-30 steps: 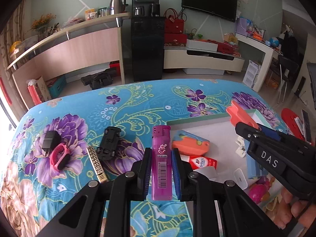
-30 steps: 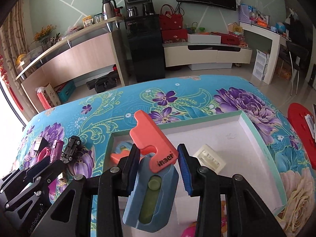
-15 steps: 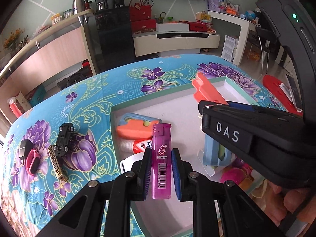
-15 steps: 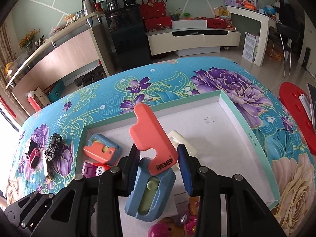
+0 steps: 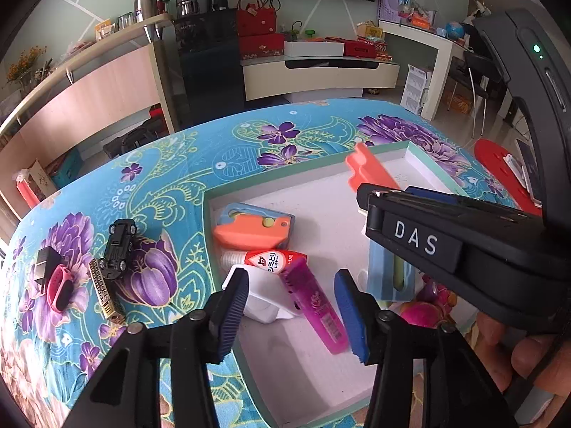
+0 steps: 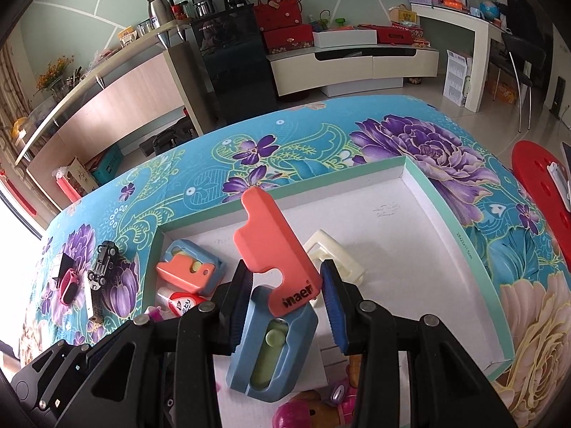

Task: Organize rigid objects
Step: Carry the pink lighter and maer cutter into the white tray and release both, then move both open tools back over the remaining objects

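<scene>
My left gripper [image 5: 292, 306] is open over the white tray [image 5: 307, 174]. The purple lighter [image 5: 316, 306] lies on the tray floor between its fingers, free of them. My right gripper [image 6: 285, 303] is shut on a blue and orange box cutter [image 6: 278, 285] with its orange blade cover swung out, held above the tray [image 6: 421, 185]. The right gripper's body crosses the left wrist view [image 5: 428, 239]. A second blue and orange cutter [image 5: 253, 228], a glue tube [image 5: 264, 260] and a white block [image 5: 257, 303] lie in the tray.
On the floral cloth left of the tray lie a black toy car [image 5: 117, 246], a brass comb-like piece [image 5: 105, 296], a pink band [image 5: 60, 287] and a black cube [image 5: 46, 260]. A cream clip [image 6: 332, 253] and pink toys [image 6: 307, 410] sit in the tray.
My left gripper moved right over the tray, opened and let go of the purple lighter, which now lies tilted on the tray floor. My right gripper kept the cutter and lowered slightly.
</scene>
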### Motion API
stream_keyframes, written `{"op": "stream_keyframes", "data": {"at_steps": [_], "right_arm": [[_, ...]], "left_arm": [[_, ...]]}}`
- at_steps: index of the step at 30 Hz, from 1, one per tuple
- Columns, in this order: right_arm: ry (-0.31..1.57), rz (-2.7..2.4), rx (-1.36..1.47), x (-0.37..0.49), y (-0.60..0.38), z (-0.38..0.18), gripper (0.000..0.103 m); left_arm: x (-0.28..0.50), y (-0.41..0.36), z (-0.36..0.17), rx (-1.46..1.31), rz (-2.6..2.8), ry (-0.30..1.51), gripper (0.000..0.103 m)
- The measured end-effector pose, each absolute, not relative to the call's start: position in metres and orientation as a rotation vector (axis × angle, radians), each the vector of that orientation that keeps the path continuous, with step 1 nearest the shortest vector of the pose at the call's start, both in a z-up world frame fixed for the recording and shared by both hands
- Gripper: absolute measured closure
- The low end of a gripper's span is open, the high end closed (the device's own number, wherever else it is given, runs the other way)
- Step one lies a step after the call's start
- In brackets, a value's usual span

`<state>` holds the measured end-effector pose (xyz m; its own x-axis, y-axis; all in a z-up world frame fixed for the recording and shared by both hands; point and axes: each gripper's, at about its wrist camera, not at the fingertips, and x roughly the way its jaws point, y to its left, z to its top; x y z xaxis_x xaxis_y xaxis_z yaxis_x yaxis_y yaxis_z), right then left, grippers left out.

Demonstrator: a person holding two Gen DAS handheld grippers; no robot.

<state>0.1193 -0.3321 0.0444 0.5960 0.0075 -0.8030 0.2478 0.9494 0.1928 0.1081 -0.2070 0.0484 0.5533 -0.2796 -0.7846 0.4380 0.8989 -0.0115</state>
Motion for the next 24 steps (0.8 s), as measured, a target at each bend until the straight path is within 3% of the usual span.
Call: {"op": "stream_keyframes", "data": {"at_steps": [14, 16, 21, 24], "right_arm": [[0.912, -0.142, 0.304, 0.119, -0.333, 0.046, 0.039], [0.907, -0.144, 0.313, 0.119, -0.334, 0.045, 0.026], [0.902, -0.152, 0.335, 0.119, -0.338, 0.043, 0.025], [0.903, -0.158, 0.343, 0.119, -0.340, 0.042, 0.018]], "left_arm": [[0.116, -0.186, 0.052, 0.176, -0.347, 0.886, 0.031], [0.120, -0.178, 0.051, 0.162, -0.320, 0.888, 0.027], [0.129, -0.159, 0.050, 0.126, -0.243, 0.893, 0.019], [0.134, -0.148, 0.048, 0.101, -0.205, 0.898, 0.008]]}}
